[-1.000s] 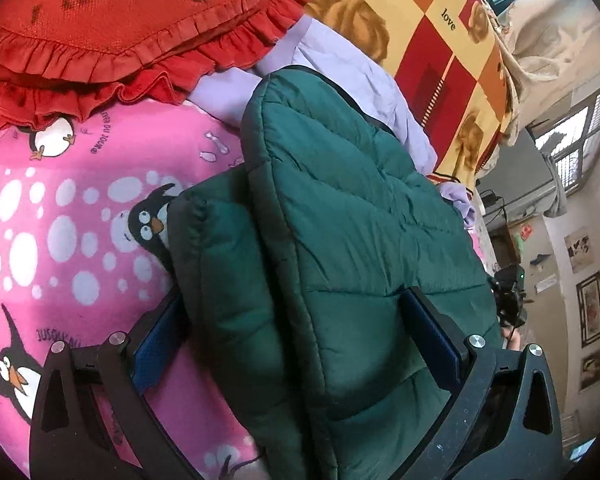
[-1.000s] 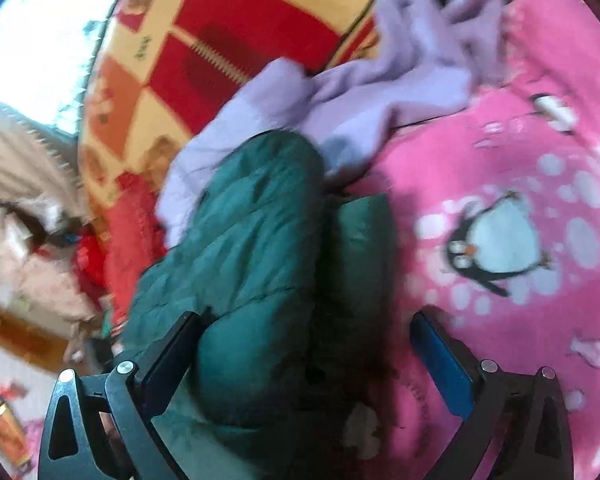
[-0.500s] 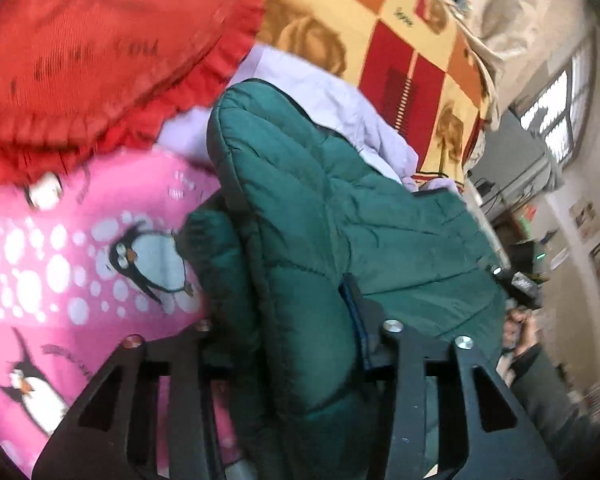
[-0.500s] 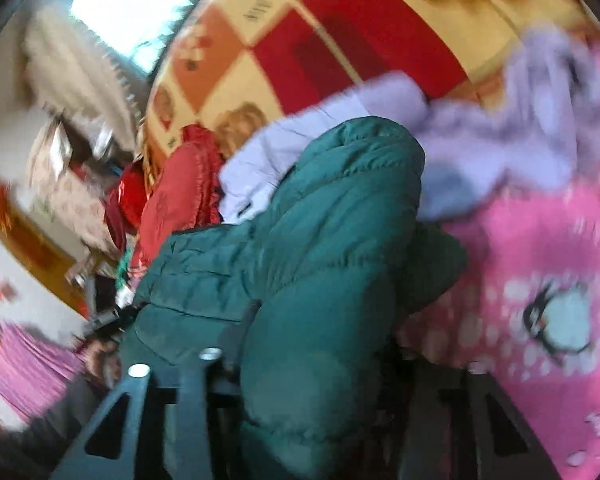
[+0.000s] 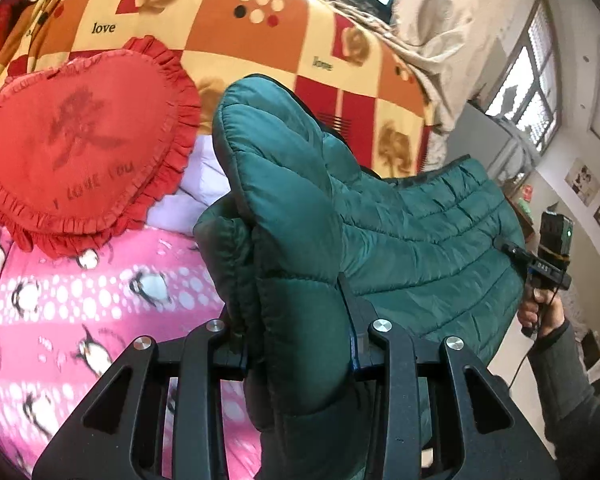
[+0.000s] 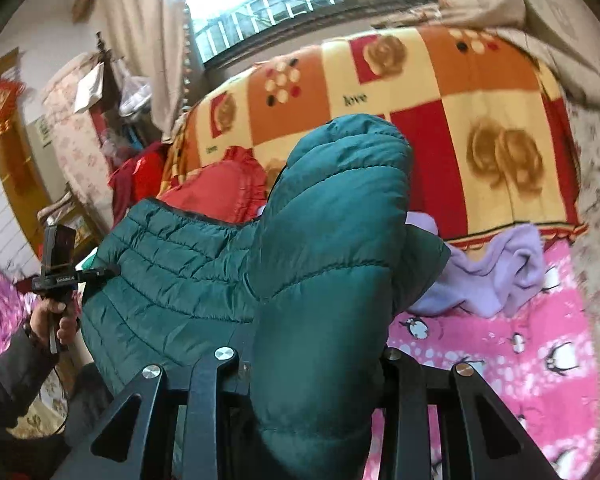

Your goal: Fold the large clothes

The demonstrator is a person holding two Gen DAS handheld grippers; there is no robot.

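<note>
Right now I have the green quilted jacket [image 5: 412, 232] pinched at both ends. My left gripper [image 5: 296, 344] is clenching, its jaws closing on a thick folded wad of padding, and my right gripper [image 6: 312, 364] does likewise at the other end, jaws closing on the bulging fabric. Between the two, the jacket hangs in a sagging span above the pink penguin blanket [image 5: 60, 300]. Beyond it sit a red heart-shaped cushion [image 5: 80, 148], a lilac garment [image 6: 496, 280] and an orange checked blanket [image 6: 440, 76].
</note>
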